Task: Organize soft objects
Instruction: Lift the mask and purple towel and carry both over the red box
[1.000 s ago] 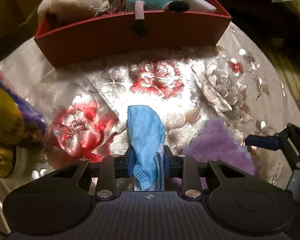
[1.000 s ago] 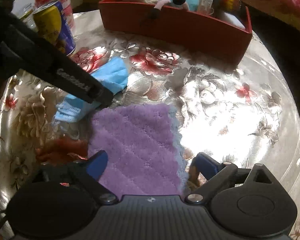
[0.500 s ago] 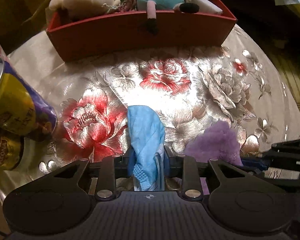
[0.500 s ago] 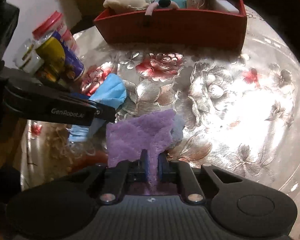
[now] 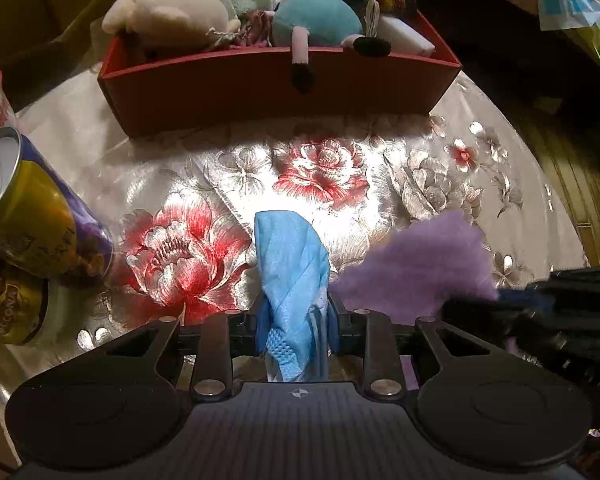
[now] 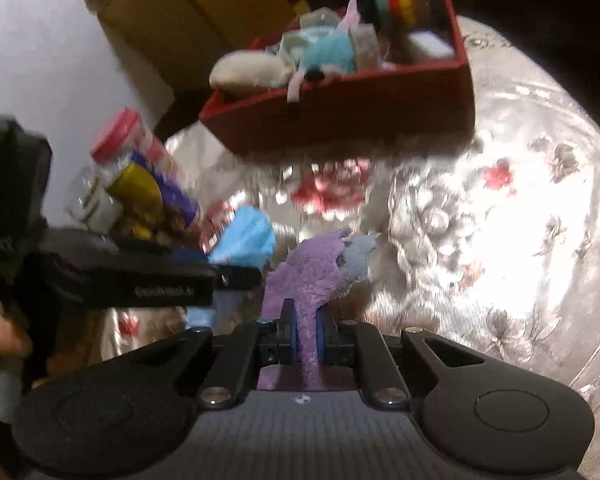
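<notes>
Left gripper (image 5: 296, 328) jaws pinched on blue face mask (image 5: 292, 276), near side of red box (image 5: 280, 88). Right gripper (image 6: 304, 336) jaws clamped on purple microfibre cloth (image 6: 304, 276), beside mask, above bench (image 5: 440, 176). Both feather-light, floppy, would droop; edge pinch looked enough. Box already stuffed with plush toys (image 5: 316, 20).

Motion blur smears the right-wrist view: jars (image 6: 112, 184) at nine o'clock lose their labels, while the yellow can (image 5: 24, 216) is cropped at the left-wrist frame's edge
</notes>
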Demonstrator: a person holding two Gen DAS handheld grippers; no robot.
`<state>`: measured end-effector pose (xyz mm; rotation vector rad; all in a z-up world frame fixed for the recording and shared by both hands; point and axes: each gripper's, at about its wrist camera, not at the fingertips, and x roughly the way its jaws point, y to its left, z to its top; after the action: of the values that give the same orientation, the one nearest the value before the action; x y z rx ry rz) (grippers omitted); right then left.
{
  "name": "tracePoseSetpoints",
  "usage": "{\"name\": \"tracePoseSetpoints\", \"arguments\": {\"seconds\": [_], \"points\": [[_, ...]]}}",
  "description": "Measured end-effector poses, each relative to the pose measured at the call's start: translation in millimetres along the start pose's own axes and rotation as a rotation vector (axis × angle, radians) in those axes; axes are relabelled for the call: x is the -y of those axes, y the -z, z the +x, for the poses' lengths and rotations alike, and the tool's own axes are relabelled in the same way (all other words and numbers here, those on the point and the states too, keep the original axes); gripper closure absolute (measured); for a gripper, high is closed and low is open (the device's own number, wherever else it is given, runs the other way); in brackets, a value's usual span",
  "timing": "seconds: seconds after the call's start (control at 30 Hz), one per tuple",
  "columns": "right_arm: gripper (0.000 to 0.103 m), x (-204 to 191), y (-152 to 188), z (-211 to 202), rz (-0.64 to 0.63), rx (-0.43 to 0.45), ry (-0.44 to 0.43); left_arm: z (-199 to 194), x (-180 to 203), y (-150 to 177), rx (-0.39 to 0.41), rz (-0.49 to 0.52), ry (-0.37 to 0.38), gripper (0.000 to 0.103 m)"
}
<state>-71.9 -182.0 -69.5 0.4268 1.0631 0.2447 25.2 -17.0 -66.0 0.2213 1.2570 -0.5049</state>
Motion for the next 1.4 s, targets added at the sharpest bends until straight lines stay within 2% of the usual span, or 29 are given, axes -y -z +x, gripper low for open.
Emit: {"name": "tracePoseSetpoints", "arguments": {"seconds": [0.37,0.57,1.0,1.4], "points": [[0.103,13.1,-23.4,-37.7,0.115,0.175,-0.052,-21.1,-0.8,-7.2,0.076,-0.032,0.036,0.076],[0.103,15.0,-33.4,-52.7,0.134,0.256,-0.072,-40.0,4.1,-14.3,0.151,-0.027,0.05,0.076],[0.103,8.4,-57.9,-66.3,0.139,0.365,-0.125,-71.2,8.1,-42.3,0.303,-0.054,0.055,0.076],[0.103,6.4,-90.0,-67.0,0.145,0.436,-0.159,-88.3,4.7,-69.1,0.406,-0.086,0.032,0.076]]}}
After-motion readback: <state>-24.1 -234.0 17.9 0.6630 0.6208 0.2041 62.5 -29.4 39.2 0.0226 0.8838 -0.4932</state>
